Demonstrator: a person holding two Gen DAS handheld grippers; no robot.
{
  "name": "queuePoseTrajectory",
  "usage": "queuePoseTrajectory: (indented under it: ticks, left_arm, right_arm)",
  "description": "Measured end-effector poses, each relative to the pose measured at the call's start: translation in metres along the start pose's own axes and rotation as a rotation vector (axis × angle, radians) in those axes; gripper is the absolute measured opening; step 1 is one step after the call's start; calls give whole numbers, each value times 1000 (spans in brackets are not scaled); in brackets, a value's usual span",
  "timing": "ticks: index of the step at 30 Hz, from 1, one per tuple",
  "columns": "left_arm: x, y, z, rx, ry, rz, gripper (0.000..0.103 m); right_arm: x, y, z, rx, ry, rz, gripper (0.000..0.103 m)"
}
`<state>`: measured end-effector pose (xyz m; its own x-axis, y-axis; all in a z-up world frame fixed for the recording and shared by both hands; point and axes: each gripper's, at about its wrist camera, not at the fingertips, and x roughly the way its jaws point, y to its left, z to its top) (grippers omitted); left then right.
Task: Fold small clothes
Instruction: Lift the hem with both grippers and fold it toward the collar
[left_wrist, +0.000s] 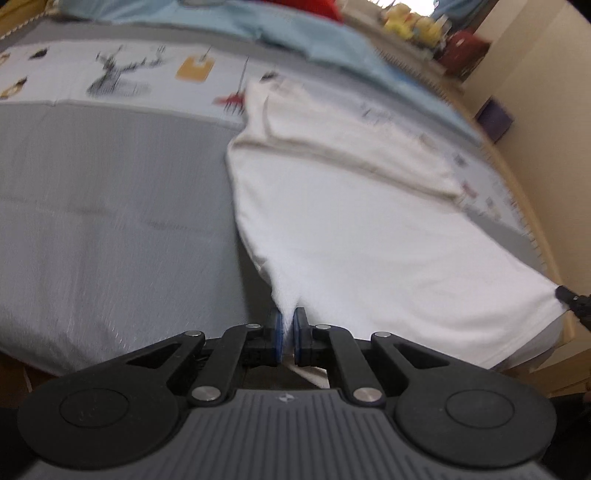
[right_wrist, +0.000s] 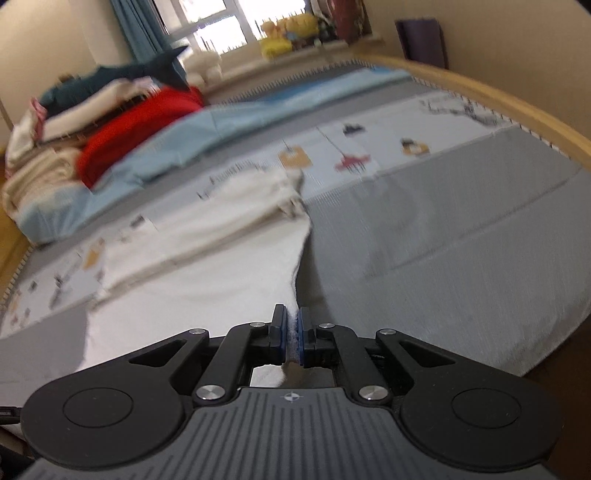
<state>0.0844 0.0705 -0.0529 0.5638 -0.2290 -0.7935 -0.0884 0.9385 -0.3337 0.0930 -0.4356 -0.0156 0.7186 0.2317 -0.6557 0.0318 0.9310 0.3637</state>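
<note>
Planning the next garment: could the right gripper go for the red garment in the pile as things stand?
Probably not yet. The right gripper is shut on a corner of the white cloth, and the red garment lies far across the bed; nothing else blocks the way.

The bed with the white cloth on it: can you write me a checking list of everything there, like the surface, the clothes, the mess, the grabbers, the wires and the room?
Surface: grey bed cover with a printed picture strip.
Job's things: white garment, near edge lifted at two corners, far part lying folded.
Clutter: pile of clothes with a red one; light blue blanket.
Grippers: left gripper jaws shut on one corner; right gripper jaws shut on the other.
Cables: nothing seen.
Surroundings: wooden bed frame, yellow soft toys by the window, teal curtain.
</note>
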Motion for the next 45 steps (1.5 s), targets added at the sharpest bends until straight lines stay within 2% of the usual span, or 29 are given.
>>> queuePoseTrajectory:
  ticks: [6, 11, 14, 17, 19, 25, 32, 36, 41, 45]
  left_arm:
    - [-58, -1, 7, -28, -112, -123, 5]
    - [-124, 8, -1, -51, -174, -195, 5]
    - [-156, 12, -7, -59, -198, -210, 5]
    - [-160, 15, -3, -88, -183, -204, 5]
    - [-149, 14, 4, -63, -168, -175, 5]
    - [-87, 22, 40, -79, -62, -101, 5]
    - [-14, 22, 96, -29, -28, -42, 5]
    - [37, 17, 125, -22, -3, -23, 5]
    - [94, 11, 155, 28, 14, 24, 6]
    - [119, 25, 171, -39, 31, 63, 7]
  right_arm:
    - [-45, 7, 12, 6, -76, 96, 4]
    - [-107, 3, 19, 22, -157, 156, 4]
    - [-146, -6, 21, 65, -226, 187, 4]
    - [-158, -13, 22, 80, -249, 181, 4]
    - [-149, -14, 22, 71, -235, 162, 4]
    - [-94, -8, 31, 63, -166, 80, 4]
    - [-22, -13, 59, 45, -88, 9, 4]
    - [39, -30, 77, 113, -2, -52, 4]
    - [110, -39, 92, 122, 52, -130, 4]
    - [148, -39, 101, 93, 48, -199, 5]
